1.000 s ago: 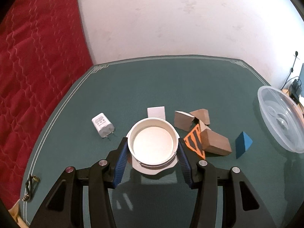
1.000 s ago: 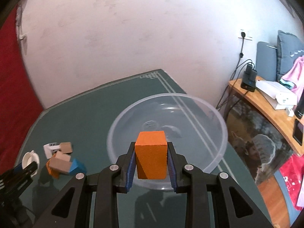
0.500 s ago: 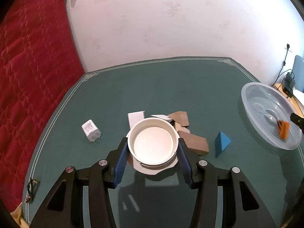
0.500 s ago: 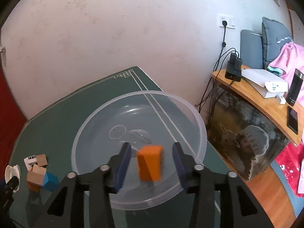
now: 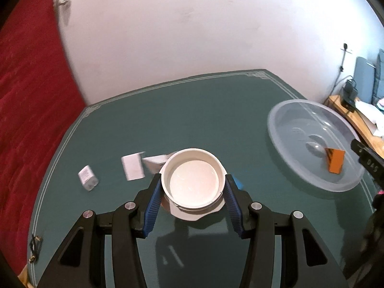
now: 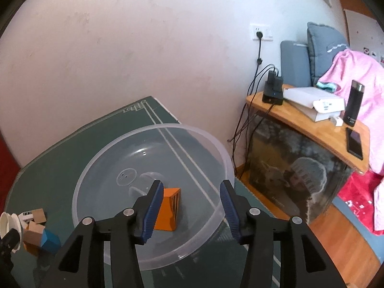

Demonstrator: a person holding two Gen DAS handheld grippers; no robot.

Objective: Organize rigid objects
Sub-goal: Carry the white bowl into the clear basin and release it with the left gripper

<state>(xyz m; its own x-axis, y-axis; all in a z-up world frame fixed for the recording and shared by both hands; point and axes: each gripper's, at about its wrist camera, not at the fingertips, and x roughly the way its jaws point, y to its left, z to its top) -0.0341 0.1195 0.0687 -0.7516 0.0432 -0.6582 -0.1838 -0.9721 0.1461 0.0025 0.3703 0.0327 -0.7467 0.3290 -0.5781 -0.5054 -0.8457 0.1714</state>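
My left gripper (image 5: 192, 179) is shut on a round white dish (image 5: 194, 168) and holds it over the green table (image 5: 192, 110). A clear plastic bowl (image 5: 300, 110) stands at the table's right side. Inside it lies an orange block (image 5: 334, 160), the same orange block (image 6: 168, 211) seen in the right wrist view on the floor of the clear bowl (image 6: 153, 127). My right gripper (image 6: 190, 187) hangs over that bowl. Its jaws are opening and nothing is pressed between them. The block rests just below the left finger, apart from the pads.
A white charger (image 5: 87, 177), a white card (image 5: 132, 168) and a white box (image 5: 154, 163) lie left of the dish. Wooden blocks (image 6: 36, 223) and a blue block (image 6: 50, 240) sit piled left of the bowl. A wooden shelf (image 6: 312, 129) stands beyond the table's right edge.
My right gripper let go of the orange block, which dropped into the clear bowl. My left gripper carried the white dish to the right, towards the bowl.
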